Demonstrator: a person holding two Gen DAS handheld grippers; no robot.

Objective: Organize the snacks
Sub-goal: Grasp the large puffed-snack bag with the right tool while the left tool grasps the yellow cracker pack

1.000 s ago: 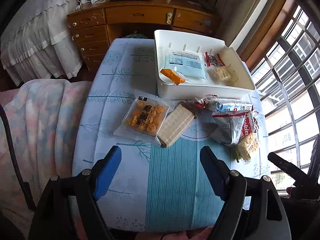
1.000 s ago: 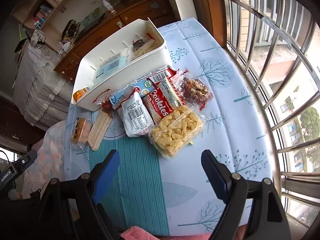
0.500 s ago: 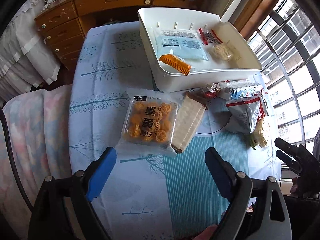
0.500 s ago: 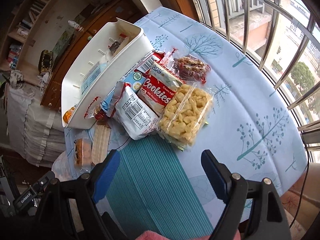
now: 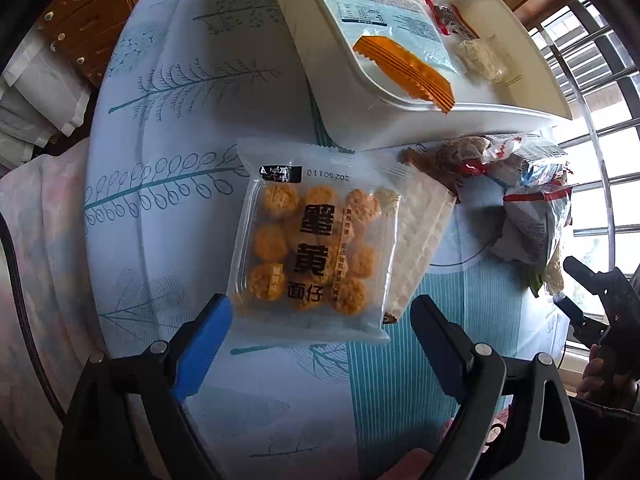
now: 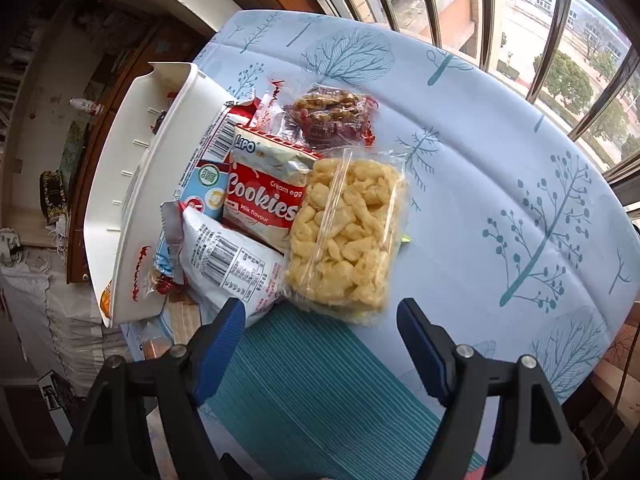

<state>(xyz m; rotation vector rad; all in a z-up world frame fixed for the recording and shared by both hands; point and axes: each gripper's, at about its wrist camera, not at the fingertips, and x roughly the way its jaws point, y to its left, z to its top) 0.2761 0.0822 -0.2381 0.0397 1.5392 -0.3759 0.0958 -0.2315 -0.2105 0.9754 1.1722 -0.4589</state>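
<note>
A clear pack of orange-yellow snack balls (image 5: 316, 248) lies flat on the table just ahead of my left gripper (image 5: 320, 320), which is open with its blue pads either side of the pack's near edge. A pale wafer pack (image 5: 420, 248) lies against it. The white bin (image 5: 400, 120) behind holds an orange packet (image 5: 404, 72), a blue pouch and small snacks. My right gripper (image 6: 320, 320) hangs over a clear bag of yellow puffed pieces (image 6: 344, 236); its jaws are closing, wide apart, touching nothing. Beside that bag lie a red Cookies pack (image 6: 264, 196) and a white pouch (image 6: 228, 264).
A red nut-bar pack (image 6: 332, 116) lies beyond the cookies, next to the white bin (image 6: 132, 184). Window bars (image 6: 540, 20) run along the table's far side. A wooden desk (image 5: 80, 28) and a quilted bed cover (image 5: 36, 240) flank the table. A hand (image 5: 600, 372) holds the other gripper.
My left gripper has dropped toward the snack-ball pack and opened a little wider. My right gripper has rolled and sunk closer to the puffed-snack bag, its jaws narrowing slightly.
</note>
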